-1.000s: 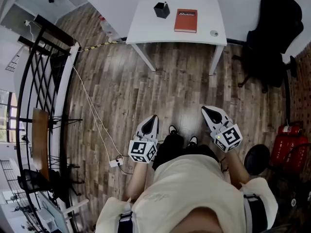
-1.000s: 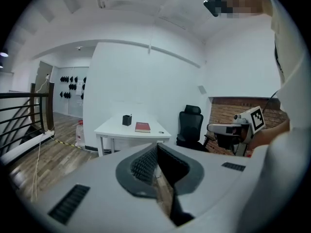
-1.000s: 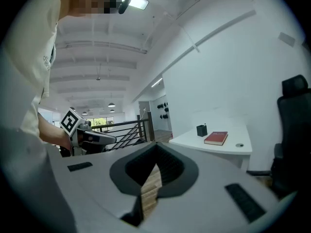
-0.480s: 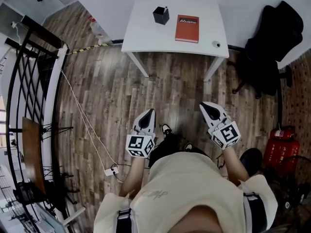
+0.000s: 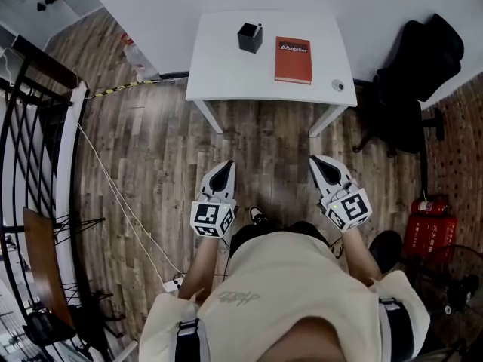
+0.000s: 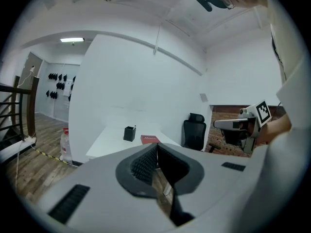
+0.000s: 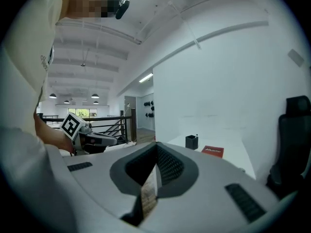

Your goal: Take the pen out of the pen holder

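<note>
Both closed: left gripper, right gripper; pen seemingly in pen holder

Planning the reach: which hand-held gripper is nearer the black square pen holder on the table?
Left. The left hand-held gripper is nearly in line with the black square pen holder; the right hand-held gripper, equally far back, sits off rightward.

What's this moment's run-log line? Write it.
left tool: shut, empty | right tool: shut, empty | pen: in pen holder on table | phase: pre-grasp
</note>
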{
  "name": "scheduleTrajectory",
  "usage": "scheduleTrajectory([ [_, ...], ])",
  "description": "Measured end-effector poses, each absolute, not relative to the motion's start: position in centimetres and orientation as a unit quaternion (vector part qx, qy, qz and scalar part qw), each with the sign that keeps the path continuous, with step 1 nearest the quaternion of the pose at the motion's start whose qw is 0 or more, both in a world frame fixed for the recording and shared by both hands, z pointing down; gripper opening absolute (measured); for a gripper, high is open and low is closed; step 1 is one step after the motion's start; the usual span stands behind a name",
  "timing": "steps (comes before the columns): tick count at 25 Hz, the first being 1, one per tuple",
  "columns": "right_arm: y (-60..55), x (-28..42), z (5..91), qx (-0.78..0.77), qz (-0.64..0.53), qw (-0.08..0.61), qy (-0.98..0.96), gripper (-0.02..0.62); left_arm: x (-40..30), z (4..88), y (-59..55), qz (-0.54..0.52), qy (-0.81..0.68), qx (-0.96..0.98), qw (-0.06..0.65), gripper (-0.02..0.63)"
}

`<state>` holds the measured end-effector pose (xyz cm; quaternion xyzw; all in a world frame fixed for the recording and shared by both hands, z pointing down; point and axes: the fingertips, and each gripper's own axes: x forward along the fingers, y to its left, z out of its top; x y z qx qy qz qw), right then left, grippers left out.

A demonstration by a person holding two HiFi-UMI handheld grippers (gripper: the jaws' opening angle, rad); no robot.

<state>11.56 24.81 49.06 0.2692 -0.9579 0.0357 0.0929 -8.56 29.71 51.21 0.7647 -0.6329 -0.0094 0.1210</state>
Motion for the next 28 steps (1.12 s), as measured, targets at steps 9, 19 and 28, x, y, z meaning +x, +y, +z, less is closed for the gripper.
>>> scheduleTrajectory([
  [9, 21.3, 8.3, 49.6, 0.280, 0.039, 0.111, -0.953, 0.006, -12.4, 53.2, 26.4, -0.002, -0.625, 0.767, 0.148, 0.018],
  [19, 12.6, 4.1, 51.6, 0.243, 0.065, 0.076, -0.965, 0.006, -15.4, 53.8, 20.9, 0.025, -0.657, 0.738, 0.154, 0.018],
  [28, 1.0, 3.0, 49.5, 0.226, 0.053, 0.030, -0.972, 0.006, -14.4, 49.9, 10.1, 0.053, -0.658, 0.742, 0.119, 0.018],
])
